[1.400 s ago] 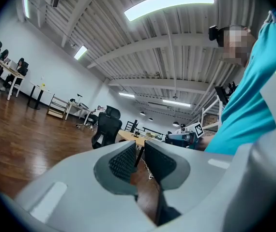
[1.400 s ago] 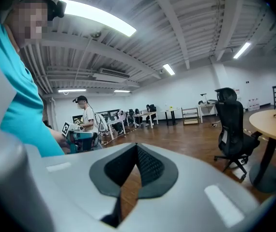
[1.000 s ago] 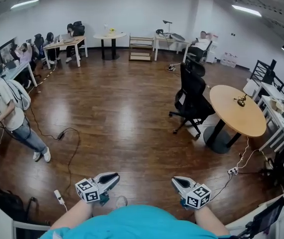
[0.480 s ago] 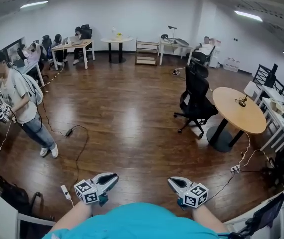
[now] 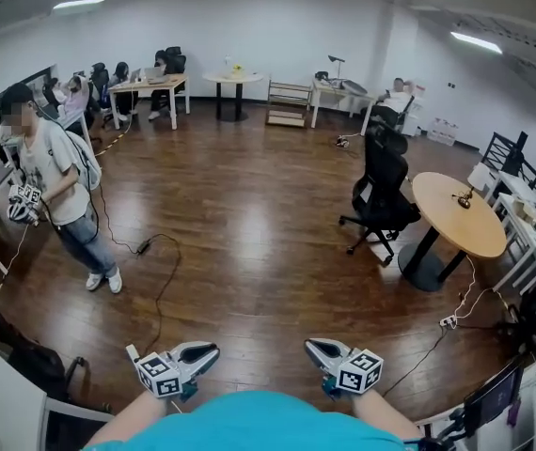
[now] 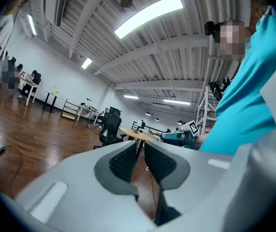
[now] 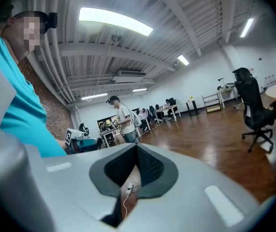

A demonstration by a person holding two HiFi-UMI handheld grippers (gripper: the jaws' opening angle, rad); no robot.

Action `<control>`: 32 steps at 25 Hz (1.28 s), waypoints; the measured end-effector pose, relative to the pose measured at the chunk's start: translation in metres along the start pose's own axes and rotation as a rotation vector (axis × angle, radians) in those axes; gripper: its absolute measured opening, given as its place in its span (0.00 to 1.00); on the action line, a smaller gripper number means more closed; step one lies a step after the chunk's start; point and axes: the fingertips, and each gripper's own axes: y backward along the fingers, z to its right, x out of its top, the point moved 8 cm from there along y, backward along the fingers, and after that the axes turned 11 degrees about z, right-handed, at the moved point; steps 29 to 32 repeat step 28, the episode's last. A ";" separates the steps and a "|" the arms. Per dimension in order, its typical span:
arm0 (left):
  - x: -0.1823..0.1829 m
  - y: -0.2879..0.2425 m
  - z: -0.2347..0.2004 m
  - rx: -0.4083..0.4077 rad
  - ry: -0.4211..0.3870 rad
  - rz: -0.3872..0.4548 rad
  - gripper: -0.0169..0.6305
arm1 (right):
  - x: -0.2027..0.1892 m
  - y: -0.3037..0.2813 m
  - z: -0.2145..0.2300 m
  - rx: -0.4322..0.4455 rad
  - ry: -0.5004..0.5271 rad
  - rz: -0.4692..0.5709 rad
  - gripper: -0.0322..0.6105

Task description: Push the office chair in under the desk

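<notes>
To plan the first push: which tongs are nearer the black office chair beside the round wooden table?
Right. In the head view the right tongs are below-left of the black office chair; the left tongs are farther left, farther away.

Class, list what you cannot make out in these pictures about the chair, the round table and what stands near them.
- Chair wheels: head view, too small to count.
- Floor under the table: head view, hidden by the tabletop.
- Object on the table: head view, too small to name.
- Shelf contents: head view, tiny and partly cut off by the right edge.
</notes>
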 end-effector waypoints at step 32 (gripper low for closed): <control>-0.010 -0.036 0.021 0.013 0.042 0.078 0.13 | 0.016 0.036 0.028 0.012 0.075 -0.051 0.05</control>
